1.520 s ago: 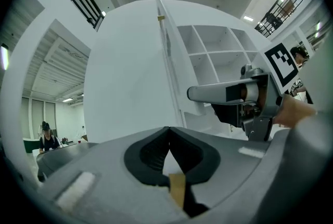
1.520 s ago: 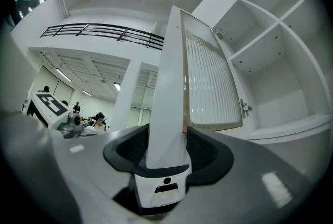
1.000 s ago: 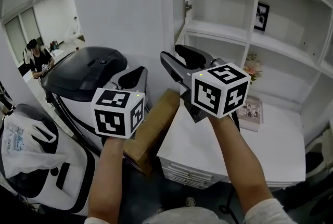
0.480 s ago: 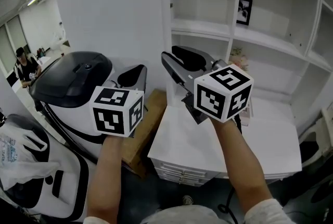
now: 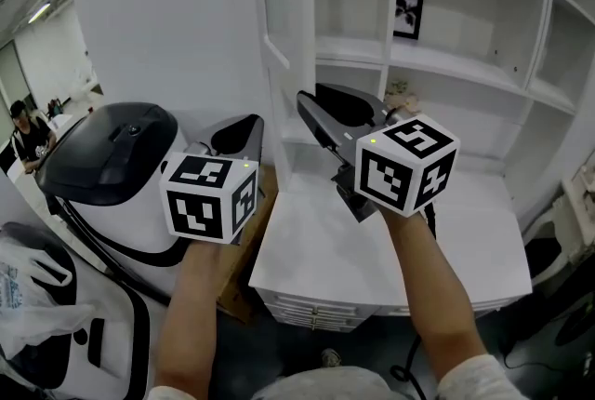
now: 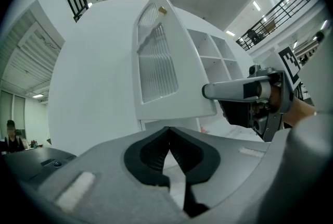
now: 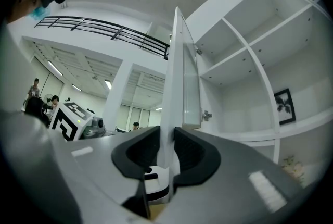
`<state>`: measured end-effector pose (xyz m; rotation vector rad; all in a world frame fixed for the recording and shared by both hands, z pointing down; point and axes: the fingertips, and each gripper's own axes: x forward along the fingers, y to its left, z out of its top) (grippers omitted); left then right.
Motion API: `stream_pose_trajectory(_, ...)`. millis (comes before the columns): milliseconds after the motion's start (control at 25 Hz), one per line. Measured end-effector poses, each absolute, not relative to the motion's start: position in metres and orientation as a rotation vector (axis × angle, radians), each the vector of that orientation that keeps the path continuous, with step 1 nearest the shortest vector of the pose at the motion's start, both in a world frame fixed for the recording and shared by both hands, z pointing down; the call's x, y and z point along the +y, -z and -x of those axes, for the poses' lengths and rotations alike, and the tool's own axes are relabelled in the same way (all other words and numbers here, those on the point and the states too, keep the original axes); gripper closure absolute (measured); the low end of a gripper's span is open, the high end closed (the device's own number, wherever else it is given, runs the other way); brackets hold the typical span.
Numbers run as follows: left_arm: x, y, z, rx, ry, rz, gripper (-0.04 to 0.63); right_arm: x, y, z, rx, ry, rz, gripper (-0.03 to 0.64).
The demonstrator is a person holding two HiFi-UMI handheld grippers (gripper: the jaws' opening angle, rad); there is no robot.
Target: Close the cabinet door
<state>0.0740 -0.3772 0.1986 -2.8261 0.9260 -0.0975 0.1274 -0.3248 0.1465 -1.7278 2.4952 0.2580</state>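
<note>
The white cabinet door (image 5: 279,17) stands open, edge-on to me, in front of the shelves. In the left gripper view its ribbed panel (image 6: 161,61) and small knob (image 6: 162,10) show. My right gripper (image 5: 311,105) reaches level to the door's free edge (image 7: 174,87). Its jaws (image 7: 167,137) are closing, with that edge between them and a pad against each face. My left gripper (image 5: 244,130) hovers to the left of the door, short of it. It (image 6: 169,132) is shut, with nothing in it.
A white desk (image 5: 372,240) with drawers (image 5: 316,310) stands under the shelves. On the shelves sit a framed picture (image 5: 407,12) and flowers (image 5: 400,96). A black-and-white machine (image 5: 112,156) and a cardboard box (image 5: 244,282) fill the left. A person (image 5: 23,138) sits far left.
Both grippers have moved closer to the cabinet. The door's edge, which stood apart from the right gripper, now lies at its tips.
</note>
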Motion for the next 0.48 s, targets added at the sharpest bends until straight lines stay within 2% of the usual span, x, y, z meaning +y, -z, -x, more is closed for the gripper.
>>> stream_pose_trajectory(480,-0.368,-0.194,-0.127,0.822,0.101,2.834,0.595,-0.322,-0.147,-0.188,2.408,-0.244,1.857,0.543)
